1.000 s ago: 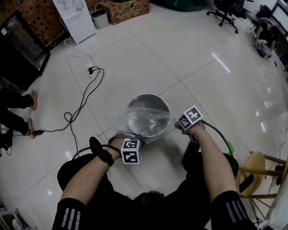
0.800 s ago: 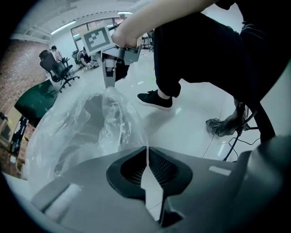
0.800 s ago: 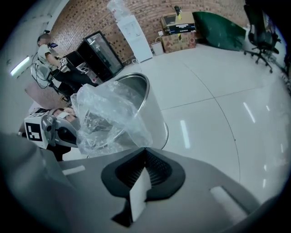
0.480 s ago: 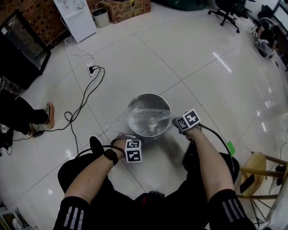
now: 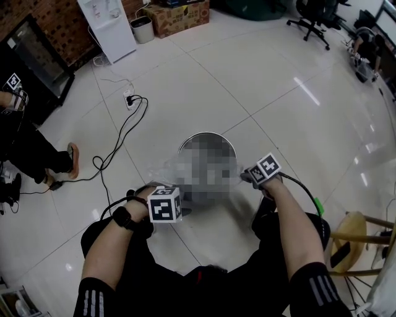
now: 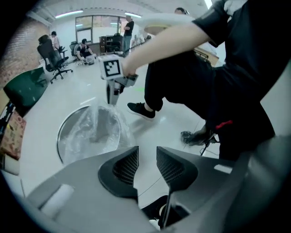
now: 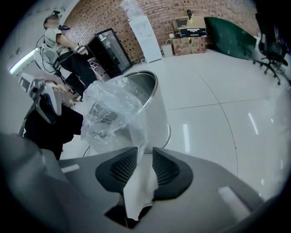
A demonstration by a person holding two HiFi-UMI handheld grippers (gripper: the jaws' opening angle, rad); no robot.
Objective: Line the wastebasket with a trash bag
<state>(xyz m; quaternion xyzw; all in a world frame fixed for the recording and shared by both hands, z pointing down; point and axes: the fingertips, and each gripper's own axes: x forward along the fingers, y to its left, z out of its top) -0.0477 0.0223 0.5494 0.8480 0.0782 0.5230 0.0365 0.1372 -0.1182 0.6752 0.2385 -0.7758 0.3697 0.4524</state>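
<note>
Head view, with both gripper views. The wastebasket (image 5: 199, 135) stands upright on pale floor tiles just ahead of my knees: a round metal can with a shiny rim. A mosaic patch covers its mouth in the head view.

The trash bag (image 7: 113, 107) is clear film, crumpled and puffed up over the wastebasket's opening. Part of it spills past the rim on the side nearest me.

My right gripper (image 7: 144, 164) sits close beside the wastebasket, on its right as I look down. Its jaws have just been opening. A twisted tail of the bag runs from the rim down through the gap between the pads and hangs out below them. The pads stand a little apart and do not clamp the film.

My left gripper (image 6: 147, 160) is held off the wastebasket's near left side, clear of the bag. Its jaws have also just been opening, and they stand apart with only floor showing between them.

Beyond the wastebasket:
- To its left, a black cable (image 5: 120, 133) loops across the tiles.
- Far behind it, a cardboard box (image 5: 179, 13) sits by the wall.
- To its right, near my right arm, stands a wooden stool (image 5: 356, 238).
</note>
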